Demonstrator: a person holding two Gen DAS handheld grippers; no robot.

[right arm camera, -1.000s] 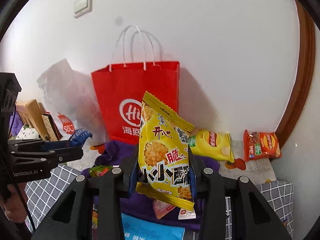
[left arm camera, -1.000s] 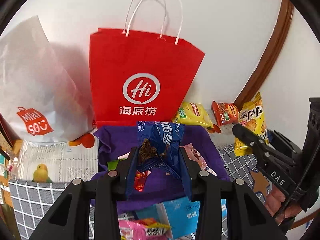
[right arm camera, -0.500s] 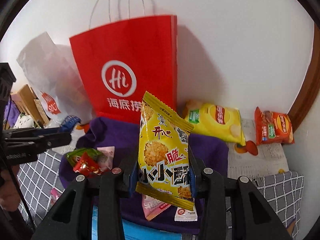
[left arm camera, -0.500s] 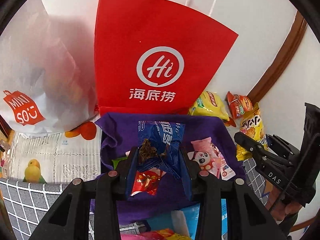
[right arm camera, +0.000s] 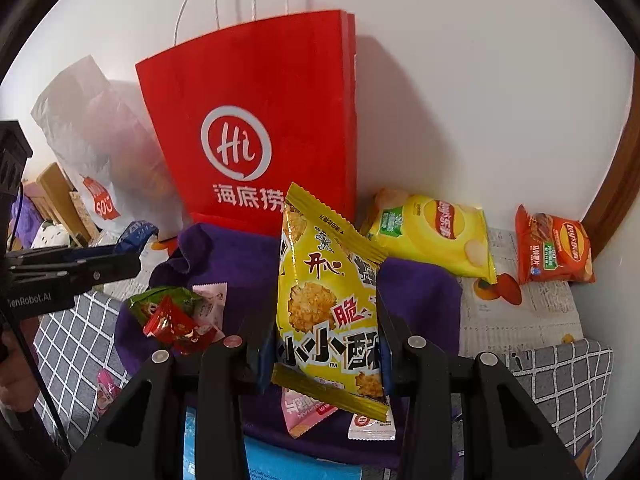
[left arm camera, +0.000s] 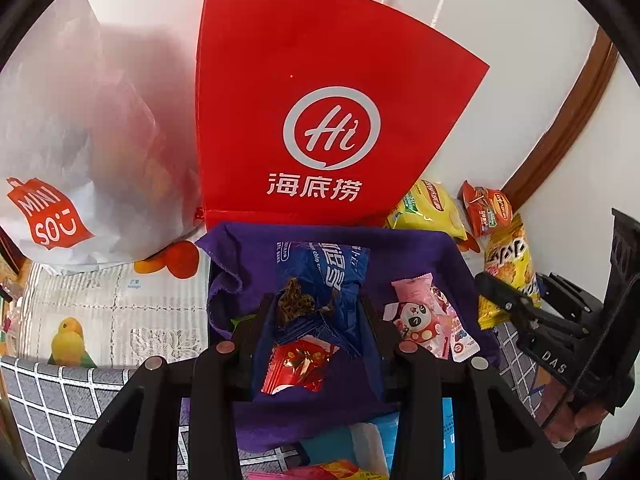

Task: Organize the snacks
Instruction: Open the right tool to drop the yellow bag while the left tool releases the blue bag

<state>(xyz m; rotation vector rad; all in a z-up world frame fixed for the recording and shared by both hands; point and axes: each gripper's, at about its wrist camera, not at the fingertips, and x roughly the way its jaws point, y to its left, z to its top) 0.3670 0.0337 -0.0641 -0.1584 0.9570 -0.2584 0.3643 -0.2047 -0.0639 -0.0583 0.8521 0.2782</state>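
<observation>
My left gripper is shut on a crumpled blue cookie packet, held over a purple cloth-lined bin. In the bin lie a red candy packet and a pink panda packet. My right gripper is shut on a yellow rice-cracker bag, upright above the same purple bin. That yellow bag and the right gripper also show at the right edge of the left wrist view. The left gripper shows at the left of the right wrist view.
A red paper bag stands against the wall behind the bin, beside a white plastic bag. A yellow chip bag and an orange chip bag lie at the back right. A light blue packet lies in front.
Both grippers have come down and closer to the purple bin and red bag, which now fill more of each view. Each still holds its packet.
</observation>
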